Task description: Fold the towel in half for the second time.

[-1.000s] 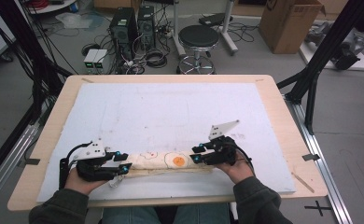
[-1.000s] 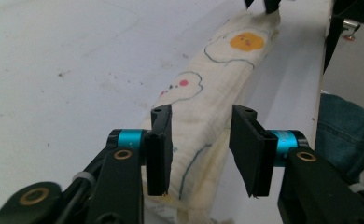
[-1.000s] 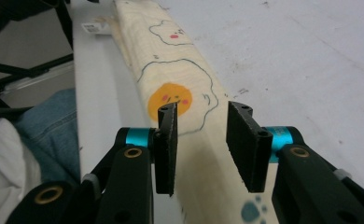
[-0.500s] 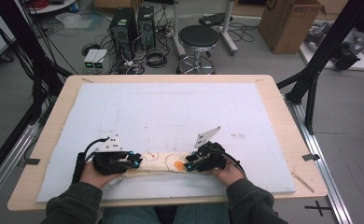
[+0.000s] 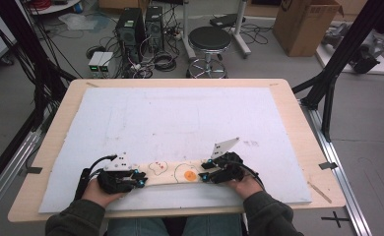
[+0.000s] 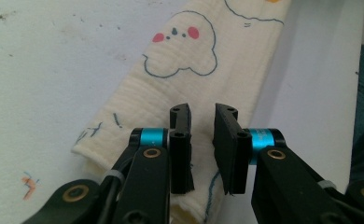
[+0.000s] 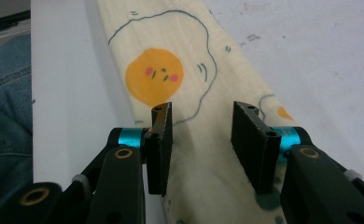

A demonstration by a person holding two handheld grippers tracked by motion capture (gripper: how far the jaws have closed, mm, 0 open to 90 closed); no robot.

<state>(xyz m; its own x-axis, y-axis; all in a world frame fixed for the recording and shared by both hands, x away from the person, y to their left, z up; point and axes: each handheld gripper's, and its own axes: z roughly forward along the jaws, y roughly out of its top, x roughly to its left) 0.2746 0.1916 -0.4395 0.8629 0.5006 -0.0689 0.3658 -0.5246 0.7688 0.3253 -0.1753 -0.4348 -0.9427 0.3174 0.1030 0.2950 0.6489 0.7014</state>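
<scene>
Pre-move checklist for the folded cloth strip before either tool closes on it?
1. Left tool open: ok, a narrow gap shows between the jaws.
2. Right tool open: ok, jaws stand wide apart.
3. Cloth between the left jaws: ok, its end lies under the gap.
4. Cloth between the right jaws: ok, the strip runs up through the gap, with the fried-egg print just beyond.
5. Strip lying flat and straight on the white mat: ok in the high view.
6. Jaw tips touching the cloth: cannot tell.
</scene>
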